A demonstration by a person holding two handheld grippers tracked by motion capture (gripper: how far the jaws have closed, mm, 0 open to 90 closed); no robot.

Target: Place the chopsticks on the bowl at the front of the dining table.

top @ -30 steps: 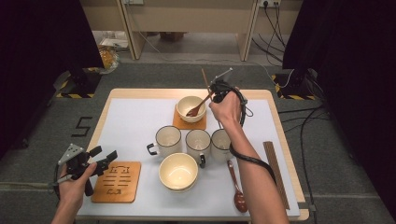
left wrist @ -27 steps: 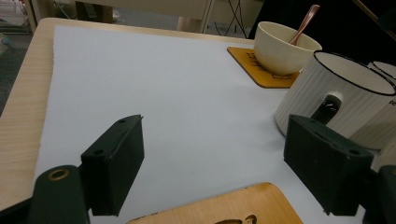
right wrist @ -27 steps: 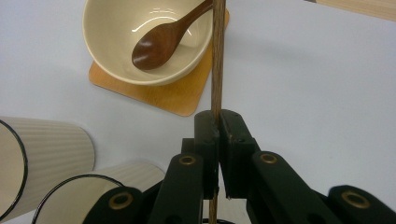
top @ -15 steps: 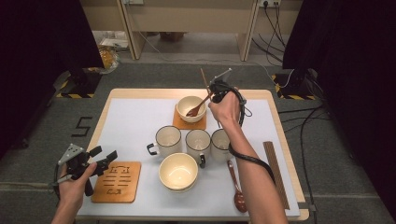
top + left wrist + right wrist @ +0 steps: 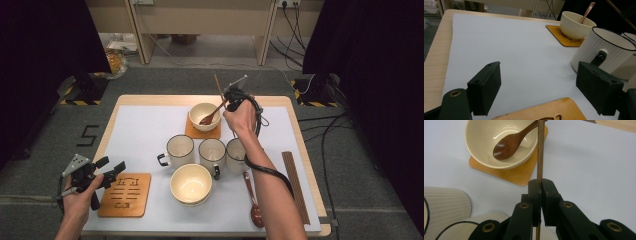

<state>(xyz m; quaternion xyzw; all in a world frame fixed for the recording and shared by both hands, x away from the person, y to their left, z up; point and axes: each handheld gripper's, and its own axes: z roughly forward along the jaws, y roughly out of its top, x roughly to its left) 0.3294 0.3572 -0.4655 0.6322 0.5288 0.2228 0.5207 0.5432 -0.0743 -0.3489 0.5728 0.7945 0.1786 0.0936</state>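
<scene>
left gripper [image 5: 111, 169]: jaws spread, nothing between them, above near coaster [image 5: 125, 194] | near bowl [image 5: 190, 183], three mugs [image 5: 212, 151] mid-table | right gripper [image 5: 540, 185]: jaws pressed on a thin wooden stick [image 5: 540, 147], held just beside far bowl [image 5: 499, 142] with spoon [image 5: 510, 142]

Bowl [image 5: 499, 142]: cream. Spoon [image 5: 510, 142]: dark brown. Coaster [image 5: 516, 173]: orange-tan. Chopstick [image 5: 540, 152]: brown. Mug [image 5: 602, 51]: ribbed white, black rim. Gripper [image 5: 540, 186]: black. Table sheet [image 5: 140, 130]: white.
</scene>
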